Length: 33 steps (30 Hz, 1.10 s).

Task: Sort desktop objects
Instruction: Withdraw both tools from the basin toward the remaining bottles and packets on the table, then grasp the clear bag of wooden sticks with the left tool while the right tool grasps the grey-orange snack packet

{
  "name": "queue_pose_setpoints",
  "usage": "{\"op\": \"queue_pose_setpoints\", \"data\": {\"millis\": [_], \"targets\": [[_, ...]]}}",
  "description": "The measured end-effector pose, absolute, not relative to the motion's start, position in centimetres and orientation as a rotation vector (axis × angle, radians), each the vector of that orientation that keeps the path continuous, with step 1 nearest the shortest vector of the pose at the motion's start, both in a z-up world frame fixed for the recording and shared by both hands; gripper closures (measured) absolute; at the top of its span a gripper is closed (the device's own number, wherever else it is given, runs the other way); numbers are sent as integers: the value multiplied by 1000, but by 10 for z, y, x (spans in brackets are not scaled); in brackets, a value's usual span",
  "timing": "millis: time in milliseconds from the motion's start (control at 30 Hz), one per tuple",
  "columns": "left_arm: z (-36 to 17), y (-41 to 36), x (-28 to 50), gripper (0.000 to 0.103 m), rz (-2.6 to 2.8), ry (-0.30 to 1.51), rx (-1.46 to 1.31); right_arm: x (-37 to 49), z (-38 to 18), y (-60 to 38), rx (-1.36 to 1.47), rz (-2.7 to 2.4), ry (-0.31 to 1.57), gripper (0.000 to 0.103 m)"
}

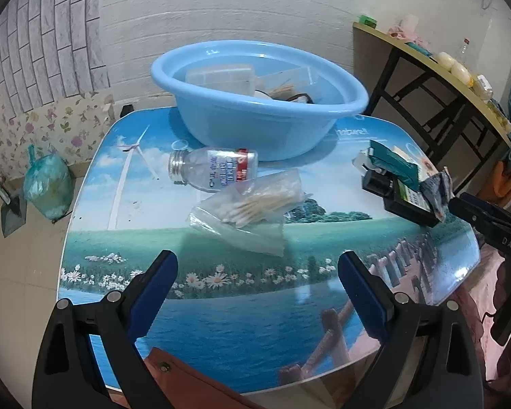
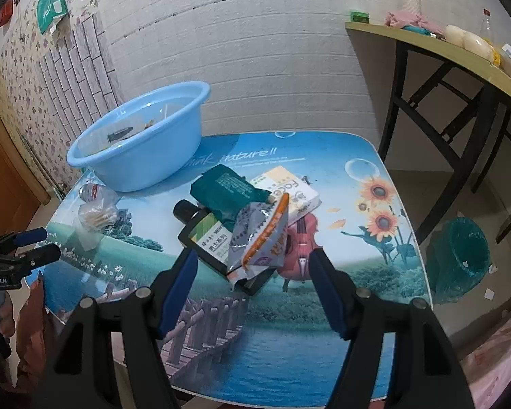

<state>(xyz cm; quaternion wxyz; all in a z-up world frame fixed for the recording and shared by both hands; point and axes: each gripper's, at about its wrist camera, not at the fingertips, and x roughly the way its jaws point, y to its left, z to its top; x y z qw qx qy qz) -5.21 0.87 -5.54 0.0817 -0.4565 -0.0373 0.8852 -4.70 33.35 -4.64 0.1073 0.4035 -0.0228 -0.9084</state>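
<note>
Two hand-held grippers, left [image 1: 257,269] and right [image 2: 252,272], hovering open, empty; risking slippery swab bag [image 1: 252,201] sliding, bottle [image 1: 214,168] rolling off surface [image 1: 221,323].

Glossy blue plastic basin [image 1: 255,116]; clear plastic bottle [image 1: 214,170], metal cap.

Table [image 2: 323,177]: glossy top, printed landscape of sky, meadow, water, sunflowers. Blue basin [image 2: 146,156] at 11 o'clock in right view. Clear bottle [image 1: 214,168] on its side, just before basin. Swab bag [image 1: 252,204] touching bottle, nearer side. Centre: overlapping pile of black bottle [image 2: 207,238], green pack [image 2: 228,191], tissue box [image 2: 289,187], foil pouch [image 2: 259,238] on top.
</note>
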Motion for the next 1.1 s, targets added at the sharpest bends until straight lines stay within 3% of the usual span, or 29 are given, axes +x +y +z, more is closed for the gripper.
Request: {"op": "queue_pose_setpoints", "data": {"millis": [933,1100], "targets": [[-92,6,-109,8,2608,-156,-1430,-74,-60,322,1247,-2662,-34,36],[-95,13,-112,9,2625,-81,-1417,-78,-65,316,1272,-2667,-16,36]]}}
